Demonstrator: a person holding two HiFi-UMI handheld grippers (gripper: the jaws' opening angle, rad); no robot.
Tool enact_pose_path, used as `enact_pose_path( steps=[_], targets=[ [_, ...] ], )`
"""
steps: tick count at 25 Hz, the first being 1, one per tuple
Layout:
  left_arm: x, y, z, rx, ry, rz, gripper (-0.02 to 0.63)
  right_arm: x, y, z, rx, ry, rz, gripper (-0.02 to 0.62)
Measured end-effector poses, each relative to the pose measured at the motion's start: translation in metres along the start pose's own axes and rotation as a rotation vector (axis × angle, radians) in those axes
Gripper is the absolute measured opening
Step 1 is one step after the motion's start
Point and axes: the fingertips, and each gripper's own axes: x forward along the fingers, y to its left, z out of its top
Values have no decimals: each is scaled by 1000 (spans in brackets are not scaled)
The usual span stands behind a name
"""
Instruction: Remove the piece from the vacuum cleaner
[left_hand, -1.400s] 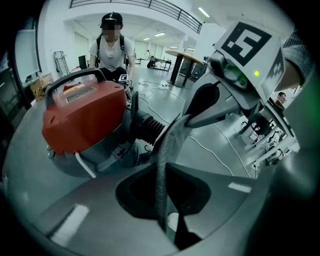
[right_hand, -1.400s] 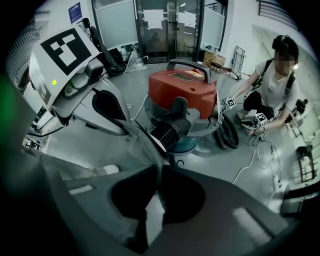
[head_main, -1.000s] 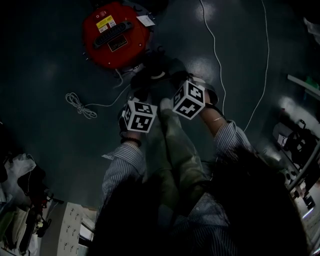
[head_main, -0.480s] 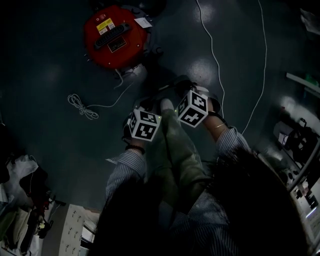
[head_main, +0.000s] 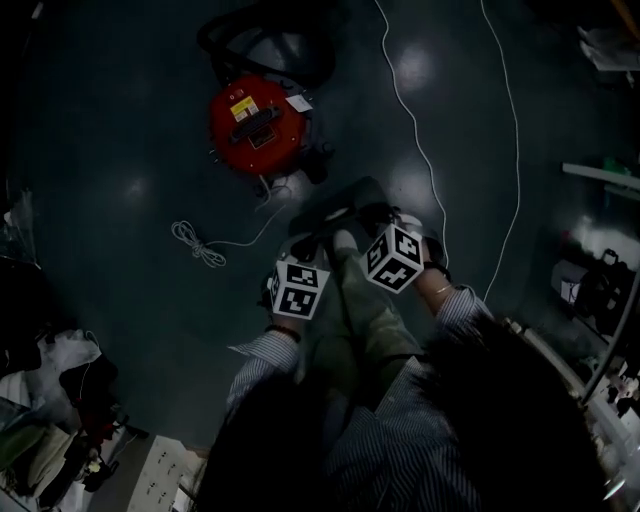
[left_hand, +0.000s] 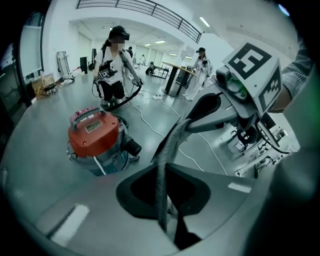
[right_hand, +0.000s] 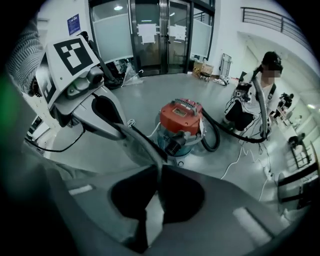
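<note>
The red-lidded vacuum cleaner (head_main: 258, 130) stands on the dark floor, also in the left gripper view (left_hand: 95, 137) and the right gripper view (right_hand: 181, 120). A thin grey flexible piece (left_hand: 167, 150) stretches between my two grippers, away from the vacuum. My left gripper (left_hand: 165, 215) is shut on one end of it. My right gripper (right_hand: 152, 200) is shut on the other end of the piece (right_hand: 140, 145). In the head view the two marker cubes, left (head_main: 300, 290) and right (head_main: 395, 258), sit close together above my legs; the piece itself is hard to make out there.
A black hose (head_main: 270, 45) curls behind the vacuum. A white cable (head_main: 420, 130) and a coiled cord (head_main: 200, 243) lie on the floor. A person (left_hand: 112, 65) stands beyond the vacuum. Clutter (head_main: 50, 400) sits at lower left, shelving (head_main: 600, 270) at right.
Both grippers, still close together, have drawn back from the vacuum cleaner toward my body. The gap between them and the red lid has grown.
</note>
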Motion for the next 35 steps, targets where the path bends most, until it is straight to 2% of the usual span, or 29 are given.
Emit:
enact_pose_path(
  steps=[4, 12, 17, 25, 35],
  targets=[
    [-56, -13, 29, -14, -44, 12, 23, -58, 6, 27, 13, -40, -23, 18],
    [-152, -33, 66, 36, -108, 51, 23, -152, 28, 71, 20, -123, -33, 18],
    [-196, -48, 79, -1, -154, 51, 23, -199, 44, 86, 71, -172, -20, 18],
    [-243, -72, 97, -48, -210, 1, 23, -248, 56, 98, 100, -243, -16, 18],
    [-255, -76, 111, -11, -224, 21, 23, -262, 55, 102, 131, -299, -12, 18]
  ],
)
